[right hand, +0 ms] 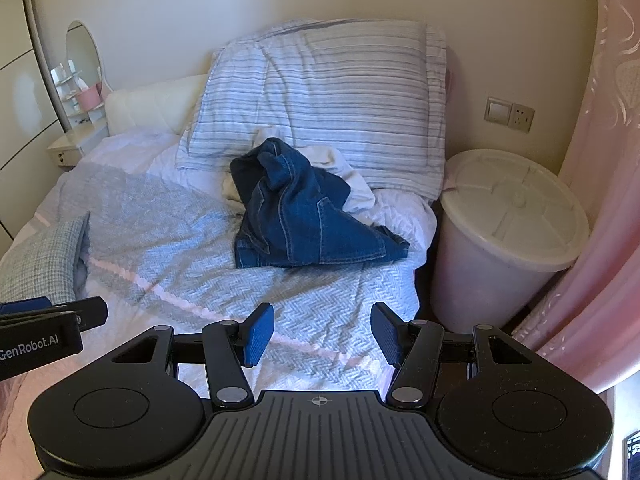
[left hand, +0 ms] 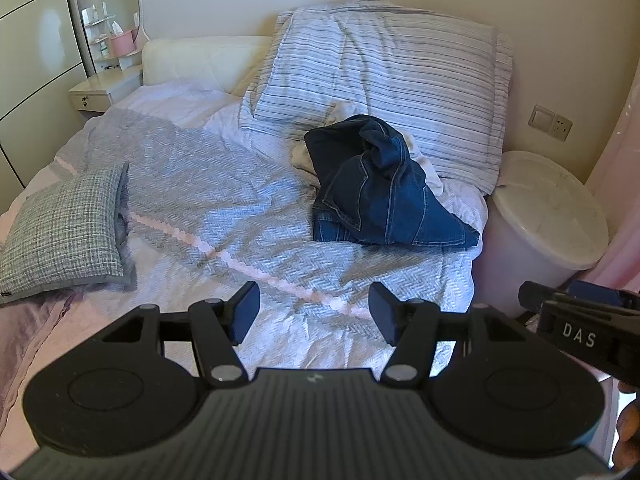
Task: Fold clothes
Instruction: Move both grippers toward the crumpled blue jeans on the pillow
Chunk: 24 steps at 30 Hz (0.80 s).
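A crumpled pair of dark blue jeans [left hand: 384, 192] [right hand: 304, 216] lies in a heap on the bed, on top of a white garment [left hand: 304, 156] [right hand: 336, 168] that shows only at its edges. My left gripper [left hand: 314, 314] hovers open over the grey-blue bedspread, well short of the jeans, nothing between its fingers. My right gripper [right hand: 322, 334] is open too, above the bed's near right part, the jeans ahead of it. Each gripper's side shows at the edge of the other's view.
A striped pillow [left hand: 384, 64] [right hand: 320, 92] leans on the wall behind the clothes. A grey checked cushion [left hand: 60, 232] lies at the left. A white lidded bin [right hand: 508, 224] stands right of the bed beside a pink curtain [right hand: 600, 200]. A dressing table [left hand: 108, 84] stands far left.
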{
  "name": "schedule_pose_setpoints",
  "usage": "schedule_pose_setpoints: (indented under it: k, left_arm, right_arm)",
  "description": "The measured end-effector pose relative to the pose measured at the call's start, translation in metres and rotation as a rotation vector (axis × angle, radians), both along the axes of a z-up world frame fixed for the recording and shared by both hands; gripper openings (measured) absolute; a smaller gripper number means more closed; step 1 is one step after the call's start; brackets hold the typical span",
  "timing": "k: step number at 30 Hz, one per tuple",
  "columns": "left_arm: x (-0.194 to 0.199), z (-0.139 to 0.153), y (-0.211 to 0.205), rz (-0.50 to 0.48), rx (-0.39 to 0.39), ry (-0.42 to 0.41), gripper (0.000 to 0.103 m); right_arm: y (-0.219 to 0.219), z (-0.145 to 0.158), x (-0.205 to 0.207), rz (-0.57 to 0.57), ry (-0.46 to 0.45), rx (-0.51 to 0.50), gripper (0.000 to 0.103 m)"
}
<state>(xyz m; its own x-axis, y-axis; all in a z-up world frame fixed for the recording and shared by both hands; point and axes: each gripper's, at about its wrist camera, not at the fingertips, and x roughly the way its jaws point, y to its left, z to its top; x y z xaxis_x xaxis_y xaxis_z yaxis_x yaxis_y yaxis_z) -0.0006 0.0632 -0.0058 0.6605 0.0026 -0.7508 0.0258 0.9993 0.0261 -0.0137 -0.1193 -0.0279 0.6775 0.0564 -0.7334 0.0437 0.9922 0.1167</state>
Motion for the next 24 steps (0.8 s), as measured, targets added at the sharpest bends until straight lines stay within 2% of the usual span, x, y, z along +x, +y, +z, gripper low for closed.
schedule_pose_setpoints:
  k: [17,24]
  left_arm:
    - [0.043,-0.010,-0.005,0.048,-0.013,0.031,0.057]
    - [0.066,-0.014,-0.014,0.057,0.008,0.034,0.057]
  right_arm:
    - [-0.010,-0.012,0.051,0.065,0.030,-0.019,0.057]
    - [-0.019,-0.016,0.076,0.074,0.035,-0.020,0.057]
